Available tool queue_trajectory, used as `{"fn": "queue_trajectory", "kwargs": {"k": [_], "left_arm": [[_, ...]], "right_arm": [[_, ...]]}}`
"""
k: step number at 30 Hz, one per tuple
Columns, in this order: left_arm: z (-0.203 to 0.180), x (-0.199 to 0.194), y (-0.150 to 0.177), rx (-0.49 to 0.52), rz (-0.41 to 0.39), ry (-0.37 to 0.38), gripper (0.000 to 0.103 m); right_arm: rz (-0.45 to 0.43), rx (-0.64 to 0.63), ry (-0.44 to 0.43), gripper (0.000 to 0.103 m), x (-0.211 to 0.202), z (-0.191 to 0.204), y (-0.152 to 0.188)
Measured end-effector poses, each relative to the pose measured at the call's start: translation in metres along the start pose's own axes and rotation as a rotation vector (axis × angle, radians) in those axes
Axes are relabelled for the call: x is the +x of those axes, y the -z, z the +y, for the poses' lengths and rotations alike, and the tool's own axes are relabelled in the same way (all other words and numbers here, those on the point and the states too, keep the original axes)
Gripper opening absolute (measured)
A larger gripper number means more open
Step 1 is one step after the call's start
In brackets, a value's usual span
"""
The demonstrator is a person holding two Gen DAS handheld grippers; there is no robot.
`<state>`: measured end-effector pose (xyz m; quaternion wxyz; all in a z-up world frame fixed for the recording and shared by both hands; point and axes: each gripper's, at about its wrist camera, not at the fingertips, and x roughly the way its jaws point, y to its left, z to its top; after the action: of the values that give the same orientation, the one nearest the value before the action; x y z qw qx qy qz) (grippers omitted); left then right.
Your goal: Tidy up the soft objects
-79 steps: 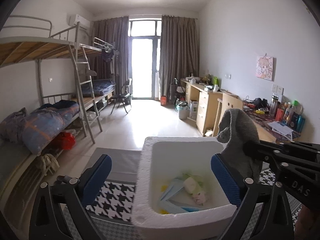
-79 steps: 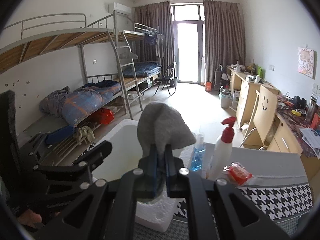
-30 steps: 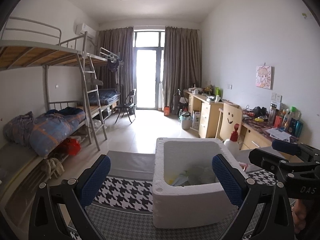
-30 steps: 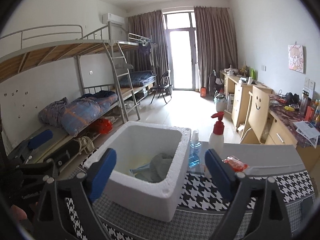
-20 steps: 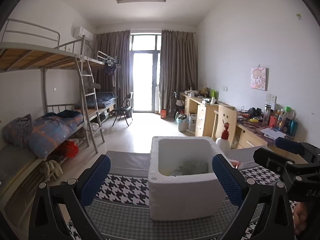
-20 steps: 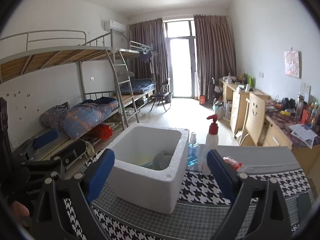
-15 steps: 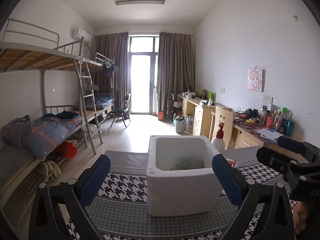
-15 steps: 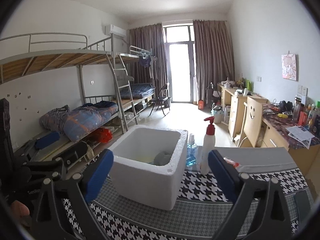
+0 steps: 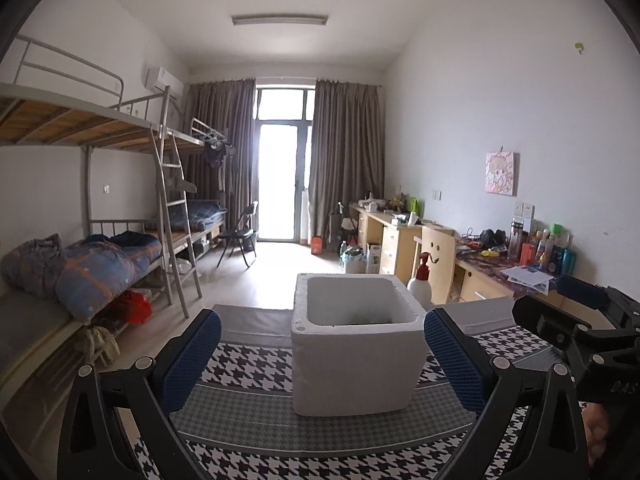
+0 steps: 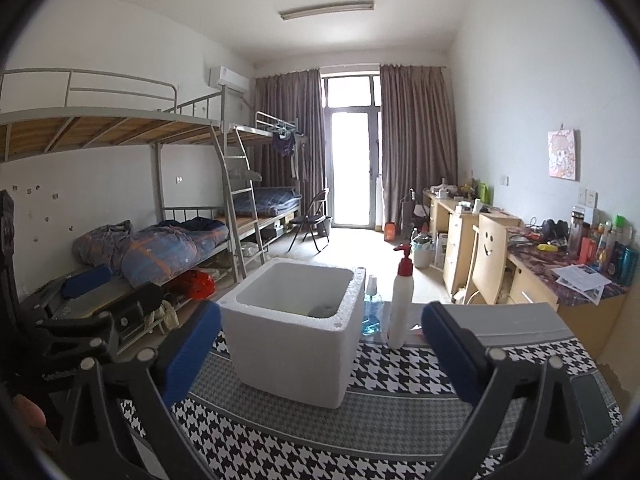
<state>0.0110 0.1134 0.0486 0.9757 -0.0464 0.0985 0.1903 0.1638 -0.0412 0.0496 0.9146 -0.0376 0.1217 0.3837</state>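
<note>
At centre frame in both wrist views, a white foam box (image 9: 356, 364) standing upright on a houndstooth-patterned surface (image 9: 256, 368), open top facing up. Just visible over the near rim in the right wrist view, a scrap of grey soft cloth (image 10: 322, 311) lying low inside the box, toward its right-hand wall; contents otherwise hidden by the walls in the left wrist view.

Across the lower part of the left wrist view, left hand-held gripper (image 9: 319, 361) spread wide, blue pads (image 9: 188, 360) well apart either side of the box and gripping nothing. Across the lower part of the right wrist view, right hand-held gripper (image 10: 320, 354) likewise spread wide, pads (image 10: 450, 350) apart and empty, box framed between them but untouched.

Just right of the box in the right wrist view, a small blue-liquid bottle (image 10: 371, 306) and a taller white pump bottle with a red top (image 10: 401, 300), both upright near the far edge of the surface; something red partly hidden behind the right pad, too obscured to identify.

At left of frame, metal bunk beds (image 10: 120, 128) with a crumpled blue quilt (image 10: 168, 248) on the lower bunk. At right, wooden desks (image 10: 464, 224) cluttered with bottles and papers. At far centre, a bright glazed door (image 10: 352, 168) between brown curtains (image 10: 416, 144).
</note>
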Motion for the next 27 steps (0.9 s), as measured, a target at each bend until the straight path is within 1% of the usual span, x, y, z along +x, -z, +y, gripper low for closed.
{"fn": "queue_trajectory", "kwargs": {"k": [7,11,19,27], "left_arm": [[-0.007,-0.013,0.010,0.032,-0.014,0.008,0.102],[-0.010,-0.023,0.014,0.048,-0.036,-0.011,0.102],[-0.011,-0.034,0.024,0.047,-0.043,0.010,0.102],[-0.016,-0.039,0.035,0.047,-0.043,0.026,0.102]], "right_arm": [[-0.021,0.002,0.012,0.102,-0.019,-0.001,0.007],[-0.032,0.010,0.019,0.102,-0.028,0.000,0.014],[-0.031,0.028,0.010,0.102,-0.041,-0.002,0.025],[-0.032,0.031,0.034,0.102,-0.047,-0.005,0.039]]}}
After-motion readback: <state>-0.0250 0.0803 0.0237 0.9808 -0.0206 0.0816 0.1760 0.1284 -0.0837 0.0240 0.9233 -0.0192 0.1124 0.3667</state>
